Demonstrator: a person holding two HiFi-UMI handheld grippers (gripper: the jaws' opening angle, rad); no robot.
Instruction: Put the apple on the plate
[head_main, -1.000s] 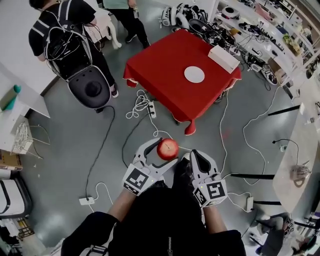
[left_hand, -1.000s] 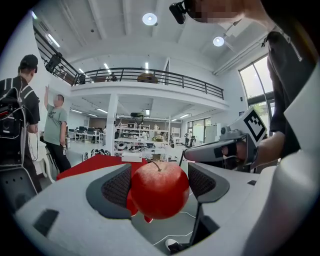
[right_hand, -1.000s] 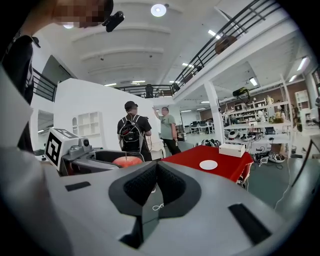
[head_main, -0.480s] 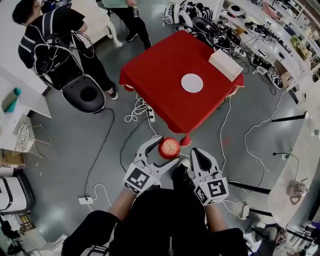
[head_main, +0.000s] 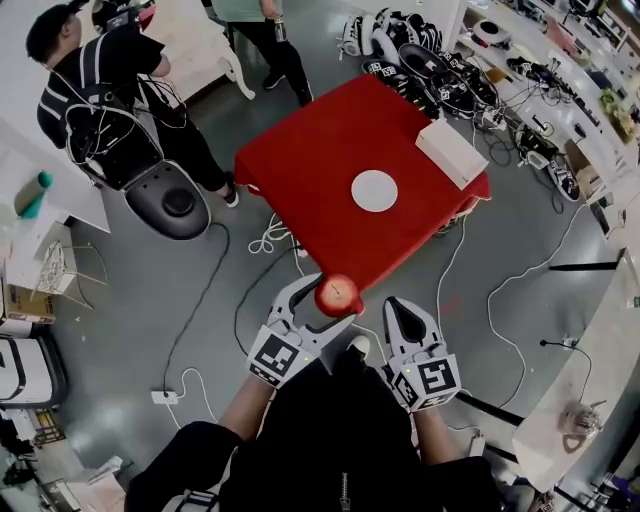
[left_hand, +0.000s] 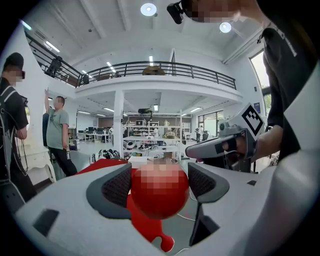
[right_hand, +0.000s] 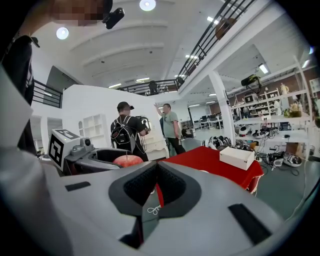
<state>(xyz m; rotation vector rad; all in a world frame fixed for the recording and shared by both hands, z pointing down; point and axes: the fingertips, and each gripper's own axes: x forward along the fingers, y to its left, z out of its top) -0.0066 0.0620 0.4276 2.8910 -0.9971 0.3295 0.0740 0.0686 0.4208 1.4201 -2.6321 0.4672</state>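
Observation:
A red apple sits between the jaws of my left gripper, which is shut on it, held in the air just short of the near corner of the red-clothed table. A round white plate lies near the middle of that table, bare. In the left gripper view the apple fills the gap between the two dark pads. My right gripper is beside it on the right, shut with nothing in it; its pads meet at the tips. The right gripper view shows the apple off to the left.
A white box lies at the table's far right edge. Two people stand to the left and behind the table, next to a black round seat. Cables trail on the grey floor. Benches with gear line the right.
The table and plate have drawn closer in the head view. Both grippers, the left still shut on the apple, now hang at the table's near corner.

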